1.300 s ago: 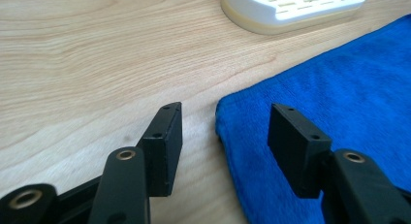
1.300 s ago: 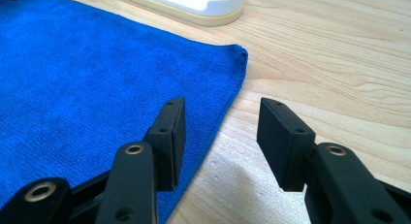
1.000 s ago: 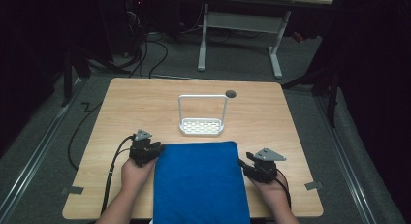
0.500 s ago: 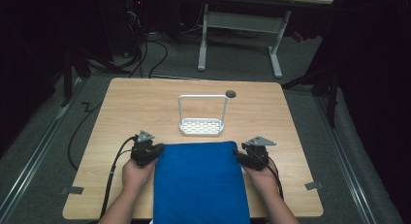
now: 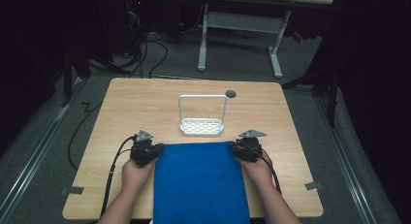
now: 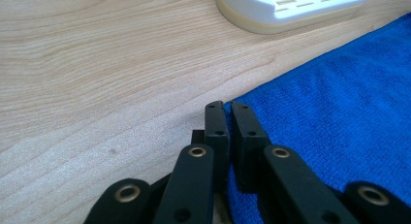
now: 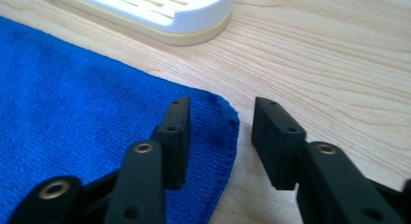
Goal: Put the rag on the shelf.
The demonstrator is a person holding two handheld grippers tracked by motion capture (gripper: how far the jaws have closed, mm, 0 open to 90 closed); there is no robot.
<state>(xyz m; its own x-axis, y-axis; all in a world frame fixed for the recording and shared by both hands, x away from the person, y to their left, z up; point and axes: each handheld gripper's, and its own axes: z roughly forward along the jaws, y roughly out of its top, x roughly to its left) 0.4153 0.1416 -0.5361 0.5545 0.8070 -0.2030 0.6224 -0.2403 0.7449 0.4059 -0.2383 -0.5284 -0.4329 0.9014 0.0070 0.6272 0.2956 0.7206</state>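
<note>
Blue towel [image 5: 201, 183] lies flat, long axis near-to-far, far edge just short of white rack [image 5: 202, 126]. Left gripper [image 6: 226, 118] jaws clenched on its far-left corner; right gripper [image 7: 220, 132] jaws have been closing, still apart, straddling far-right corner. Bare surface [image 5: 145, 103] w/ open room on both sides.

Both forearms come in from the near edge, each hand low over the worktop with a black two-fingered gripper pointing away from the person. The left gripper [image 5: 145, 150] has its fingers [image 6: 216, 127] pinched together. The right gripper [image 5: 246, 149] has just been closing, its fingers [image 7: 276, 132] apart.
</note>
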